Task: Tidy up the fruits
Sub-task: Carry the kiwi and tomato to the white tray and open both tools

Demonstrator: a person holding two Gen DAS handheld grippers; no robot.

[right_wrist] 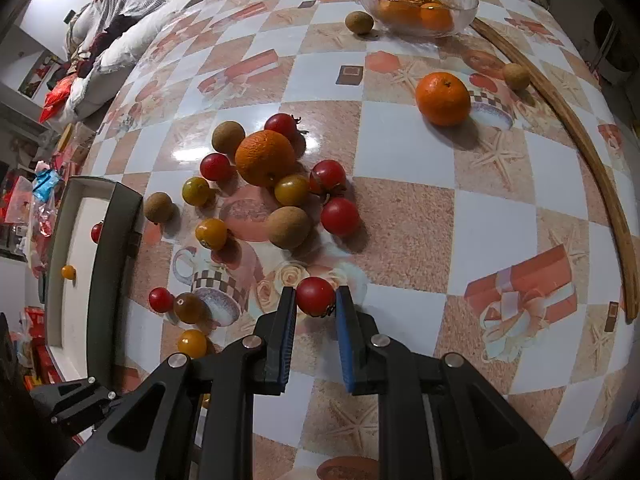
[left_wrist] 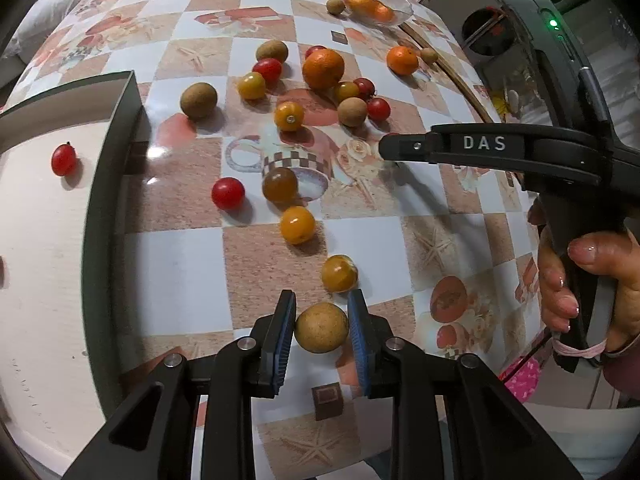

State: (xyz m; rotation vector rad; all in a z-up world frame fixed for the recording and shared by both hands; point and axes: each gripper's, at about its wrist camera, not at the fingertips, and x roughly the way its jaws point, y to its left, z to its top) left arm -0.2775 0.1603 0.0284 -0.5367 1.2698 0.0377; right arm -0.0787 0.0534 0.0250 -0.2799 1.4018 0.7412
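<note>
My left gripper [left_wrist: 322,312] is shut on a tan longan [left_wrist: 321,327], held between the blue pads just above the checked tablecloth. My right gripper [right_wrist: 316,300] is shut on a red cherry tomato [right_wrist: 315,296]; it also shows from the side in the left wrist view [left_wrist: 386,148]. Red and yellow cherry tomatoes, longans and a large orange [right_wrist: 265,157] lie scattered mid-table. A dark-rimmed box lid [left_wrist: 96,208] at the left holds a red tomato [left_wrist: 63,159]; the right wrist view also shows a yellow one [right_wrist: 68,272] in it.
A glass bowl [right_wrist: 464,12] with oranges stands at the far end, a longan [right_wrist: 359,22] beside it. A second orange [right_wrist: 443,98] and a longan [right_wrist: 516,76] lie near a curved wooden strip [right_wrist: 592,152] along the right edge. Bedding and clutter lie beyond the table's left side.
</note>
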